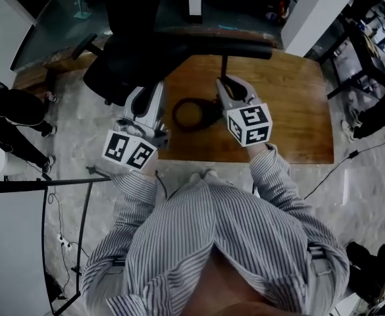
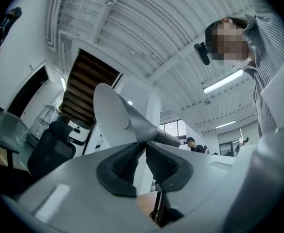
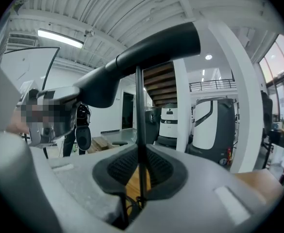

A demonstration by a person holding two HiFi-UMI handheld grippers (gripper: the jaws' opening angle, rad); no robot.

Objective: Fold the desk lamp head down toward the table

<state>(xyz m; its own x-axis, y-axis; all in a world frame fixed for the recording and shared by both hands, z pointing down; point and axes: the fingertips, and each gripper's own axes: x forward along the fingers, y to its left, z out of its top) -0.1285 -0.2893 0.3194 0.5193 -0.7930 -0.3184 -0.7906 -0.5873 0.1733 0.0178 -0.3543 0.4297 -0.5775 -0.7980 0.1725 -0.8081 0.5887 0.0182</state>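
The black desk lamp stands on a wooden table. It has a ring base, a thin stem and a long head lying about level above the table's far edge. My right gripper is shut on the stem, which runs straight up between its pads to the head. My left gripper reaches up at the head's left end. In the left gripper view the pale flat underside of the head rises from between the pads, which pinch its narrow edge.
A black office chair stands against the table's left far corner, under the lamp head. A black metal frame is at my left side. People stand on the floor at left. A cable trails on the floor at right.
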